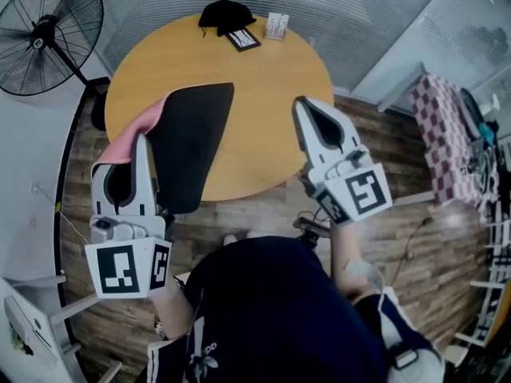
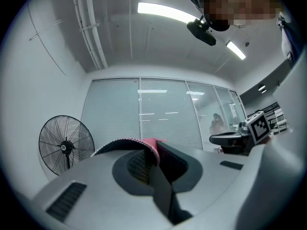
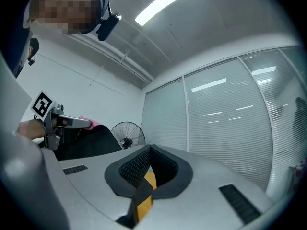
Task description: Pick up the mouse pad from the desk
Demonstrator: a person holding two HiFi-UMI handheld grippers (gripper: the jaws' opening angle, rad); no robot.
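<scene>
The mouse pad (image 1: 192, 142), pink on one face and black on the other, hangs curled above the left part of the round wooden desk (image 1: 271, 78). My left gripper (image 1: 142, 138) is shut on its near left edge. In the left gripper view the pink edge of the pad (image 2: 149, 145) is pinched where the left gripper (image 2: 154, 153) closes. My right gripper (image 1: 302, 102) hovers over the desk's right front edge, shut with nothing in it. The right gripper view shows the right gripper (image 3: 149, 164) closed, with the pad (image 3: 91, 143) hanging at the left.
At the desk's far edge lie a black cap-like thing (image 1: 226, 13), a dark flat device (image 1: 243, 39) and a small card box (image 1: 277, 25). A standing fan (image 1: 48, 34) is at the left. A checkered cloth (image 1: 439, 126) lies at the right, beyond the wooden floor.
</scene>
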